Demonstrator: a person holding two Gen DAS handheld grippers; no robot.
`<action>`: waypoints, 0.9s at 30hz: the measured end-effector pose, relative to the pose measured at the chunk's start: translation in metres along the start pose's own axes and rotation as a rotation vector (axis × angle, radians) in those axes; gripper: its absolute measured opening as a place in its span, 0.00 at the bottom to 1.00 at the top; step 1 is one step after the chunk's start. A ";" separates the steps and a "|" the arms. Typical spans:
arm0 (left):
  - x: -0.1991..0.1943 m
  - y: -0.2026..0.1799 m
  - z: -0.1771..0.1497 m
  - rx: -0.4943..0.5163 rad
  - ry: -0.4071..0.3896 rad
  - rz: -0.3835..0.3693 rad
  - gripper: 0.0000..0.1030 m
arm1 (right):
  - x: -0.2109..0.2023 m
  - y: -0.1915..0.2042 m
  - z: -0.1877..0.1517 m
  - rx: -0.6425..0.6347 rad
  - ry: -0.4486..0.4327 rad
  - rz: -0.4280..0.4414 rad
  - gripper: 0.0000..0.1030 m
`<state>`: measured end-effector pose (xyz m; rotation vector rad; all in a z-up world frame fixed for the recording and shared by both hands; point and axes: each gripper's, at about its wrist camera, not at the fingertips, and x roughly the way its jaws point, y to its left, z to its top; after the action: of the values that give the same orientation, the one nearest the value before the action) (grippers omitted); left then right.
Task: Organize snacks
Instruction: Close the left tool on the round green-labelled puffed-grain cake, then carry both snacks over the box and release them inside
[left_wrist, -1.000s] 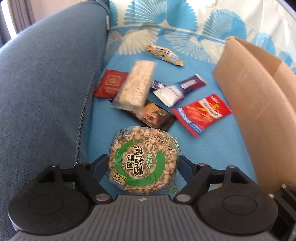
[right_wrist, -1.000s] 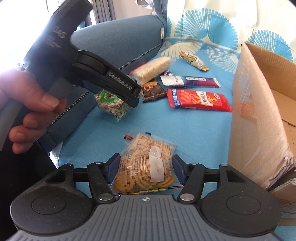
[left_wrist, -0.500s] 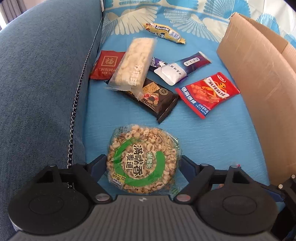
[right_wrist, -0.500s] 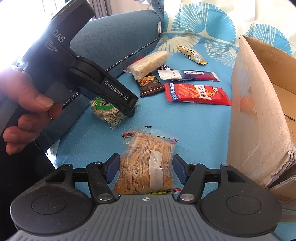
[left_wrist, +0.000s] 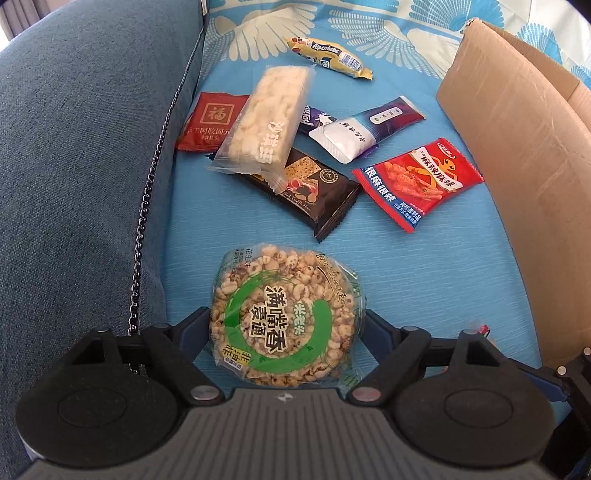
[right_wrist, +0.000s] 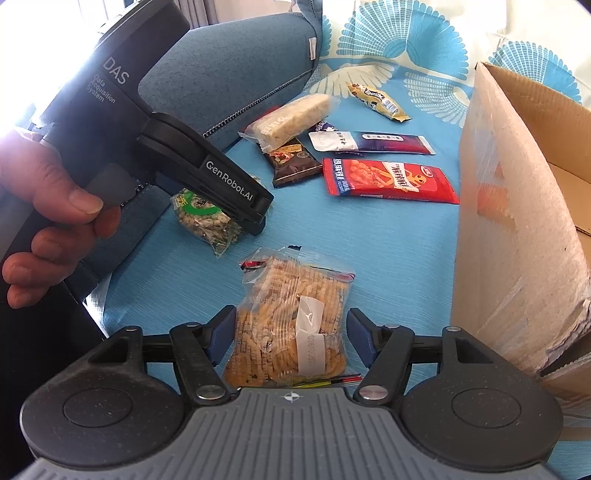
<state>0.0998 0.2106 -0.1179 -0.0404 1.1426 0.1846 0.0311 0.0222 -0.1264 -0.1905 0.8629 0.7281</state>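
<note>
Left wrist: gripper (left_wrist: 286, 328) loosely brackets puffed-grain cake (left_wrist: 284, 317); right gripper (right_wrist: 291, 332) pinching biscuit bag (right_wrist: 291, 325). Risk: slippery wrapper sliding free.

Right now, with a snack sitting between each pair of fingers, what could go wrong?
1. The round puffed-grain cake fills nearly the whole gap of the left gripper; a crooked squeeze might crack it or let it slip.
2. The cookie bag in the right gripper is loose, crinkly plastic, so the cookies could get crushed.
3. The cardboard box wall stands tall; a low carry could bump it.
</note>
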 end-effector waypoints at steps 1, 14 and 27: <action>0.000 0.000 0.000 0.000 0.000 0.000 0.86 | 0.000 0.000 0.000 0.000 0.001 0.001 0.63; -0.018 0.001 -0.003 -0.011 -0.093 -0.003 0.82 | -0.017 -0.001 0.003 -0.015 -0.094 -0.009 0.57; -0.101 0.015 -0.023 -0.153 -0.454 -0.056 0.82 | -0.073 0.006 0.009 -0.076 -0.335 -0.027 0.57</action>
<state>0.0356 0.2097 -0.0346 -0.1577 0.6726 0.2181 0.0014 -0.0061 -0.0654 -0.1418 0.5134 0.7430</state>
